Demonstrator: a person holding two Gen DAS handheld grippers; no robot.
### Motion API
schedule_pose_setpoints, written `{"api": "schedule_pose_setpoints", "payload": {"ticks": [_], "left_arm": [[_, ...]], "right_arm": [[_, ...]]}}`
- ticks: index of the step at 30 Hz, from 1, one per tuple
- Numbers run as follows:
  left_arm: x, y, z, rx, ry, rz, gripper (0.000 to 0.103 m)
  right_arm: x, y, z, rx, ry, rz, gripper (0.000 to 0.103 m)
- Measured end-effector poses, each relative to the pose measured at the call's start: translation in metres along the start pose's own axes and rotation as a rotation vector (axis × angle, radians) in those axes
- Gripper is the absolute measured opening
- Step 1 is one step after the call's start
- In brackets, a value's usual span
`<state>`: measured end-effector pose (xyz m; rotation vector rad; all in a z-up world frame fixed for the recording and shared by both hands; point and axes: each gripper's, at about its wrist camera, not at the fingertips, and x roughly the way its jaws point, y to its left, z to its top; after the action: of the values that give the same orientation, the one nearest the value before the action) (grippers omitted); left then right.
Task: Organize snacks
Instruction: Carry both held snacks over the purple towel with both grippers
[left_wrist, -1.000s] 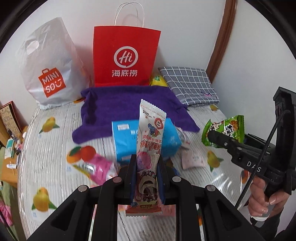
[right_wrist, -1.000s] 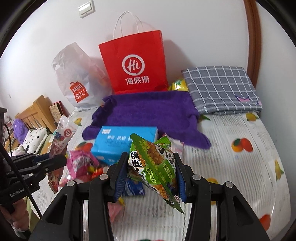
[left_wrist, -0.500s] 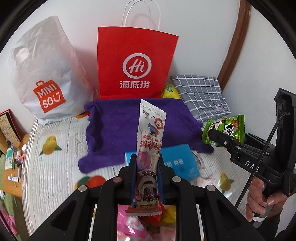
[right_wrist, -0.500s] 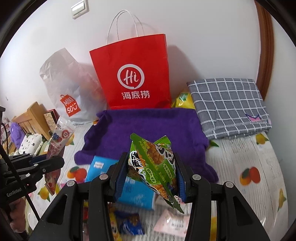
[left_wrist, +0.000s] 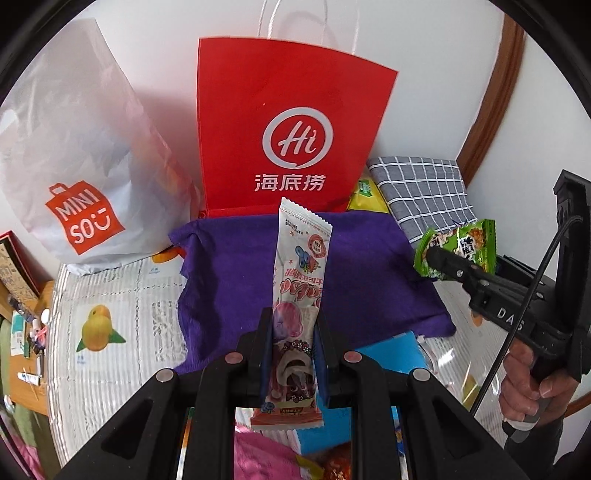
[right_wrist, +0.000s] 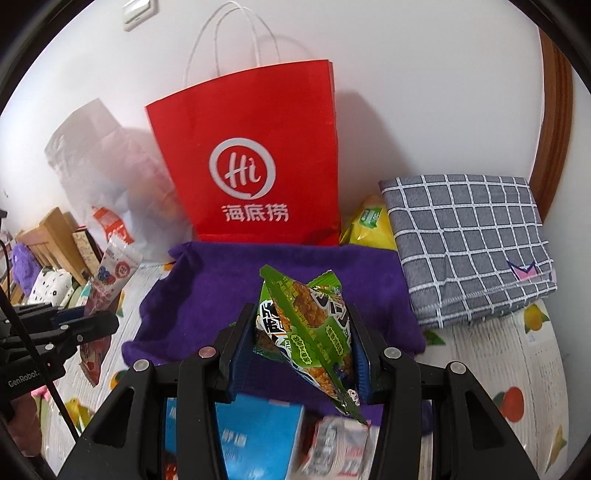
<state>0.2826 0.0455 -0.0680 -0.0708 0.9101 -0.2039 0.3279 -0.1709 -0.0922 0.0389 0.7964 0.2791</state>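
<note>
The left gripper (left_wrist: 293, 354) is clamped on a tall white-and-pink snack packet (left_wrist: 299, 295); the right gripper (right_wrist: 303, 347) pinches a green crinkled snack bag (right_wrist: 306, 325). Both hang above a purple towel (right_wrist: 207, 295) spread on a fruit-printed table cover (left_wrist: 110, 302), before a red paper bag (right_wrist: 255, 158) against the white wall (right_wrist: 406, 74).

The red paper bag (left_wrist: 291, 125) carries a white "Hi" in a circle above "海底捞". The white plastic bag (left_wrist: 74, 147) bears an orange "MINISO" logo. "DAS" stands on the right gripper (left_wrist: 439, 263), and "GenRobot" on the left gripper (right_wrist: 92, 325).
</note>
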Motion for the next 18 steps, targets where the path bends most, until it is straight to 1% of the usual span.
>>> {"api": "schedule_pose_setpoints", "payload": {"ticks": [3, 11, 18], "left_arm": [[0.011, 0.006, 0.008, -0.004, 0.008, 0.019, 0.019], [0.038, 0.021, 0.023, -0.019, 0.032, 0.039, 0.018], [0.062, 0.037, 0.033, -0.024, 0.062, 0.065, 0.019]], "right_arm": [[0.011, -0.005, 0.009, -0.008, -0.005, -0.012, 0.046], [0.036, -0.020, 0.022, -0.012, -0.009, -0.024, 0.046], [0.067, -0.027, 0.027, -0.010, 0.021, -0.032, 0.046]]}}
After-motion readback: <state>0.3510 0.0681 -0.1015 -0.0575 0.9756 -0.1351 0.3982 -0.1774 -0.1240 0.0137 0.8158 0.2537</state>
